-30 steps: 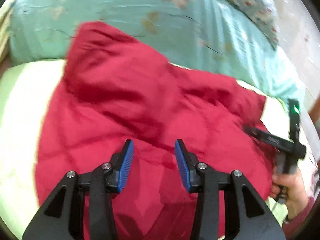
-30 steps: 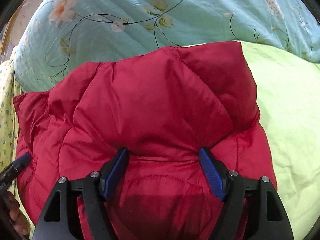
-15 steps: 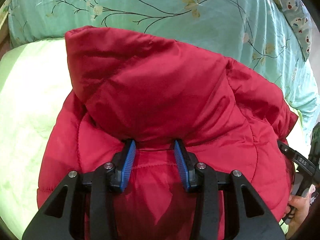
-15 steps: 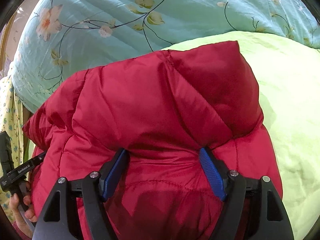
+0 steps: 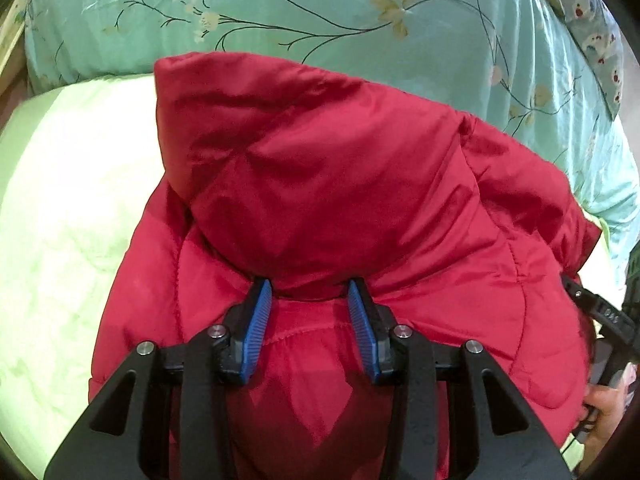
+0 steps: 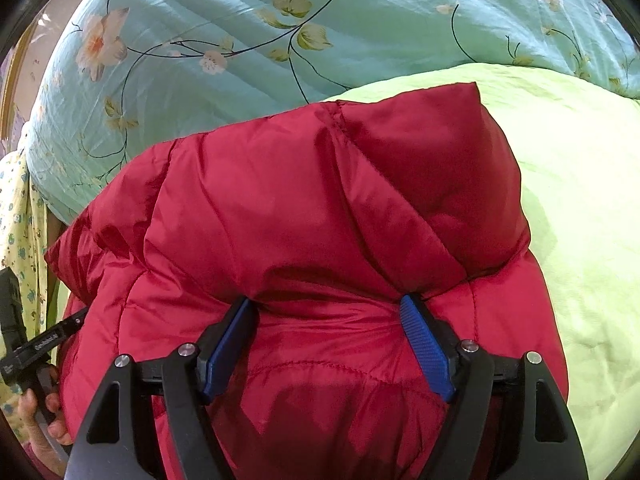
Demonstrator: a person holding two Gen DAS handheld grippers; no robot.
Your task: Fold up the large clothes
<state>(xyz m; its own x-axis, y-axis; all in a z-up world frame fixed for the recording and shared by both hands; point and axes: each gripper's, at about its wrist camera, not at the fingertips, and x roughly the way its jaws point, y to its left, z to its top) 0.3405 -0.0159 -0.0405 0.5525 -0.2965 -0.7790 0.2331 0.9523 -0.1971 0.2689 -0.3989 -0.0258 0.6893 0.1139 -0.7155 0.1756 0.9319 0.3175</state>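
So the puffy red quilted jacket [image 5: 340, 208] sits doubled over on the pale green bedsheet [image 5: 60, 220]. Left gripper [image 5: 310, 292] and right gripper [image 6: 332, 308] are both spread apart, tips tucked under the fold, probably pressing it flat.

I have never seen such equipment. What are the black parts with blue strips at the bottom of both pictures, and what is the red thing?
No machine works here. A person holds one hand tool in each hand, and a small camera on each tool looks forward along its two black fingers with blue pads. One picture comes from the left tool, the other from the right tool.

The red thing is a puffy quilted red jacket, folded over itself, lying on a light green sheet. Behind it is a turquoise flowered quilt.

Both tools are open; their tips press against the jacket's fold, but neither clamps it. At each picture's edge you see the other tool, for example the person's hand on the left one.
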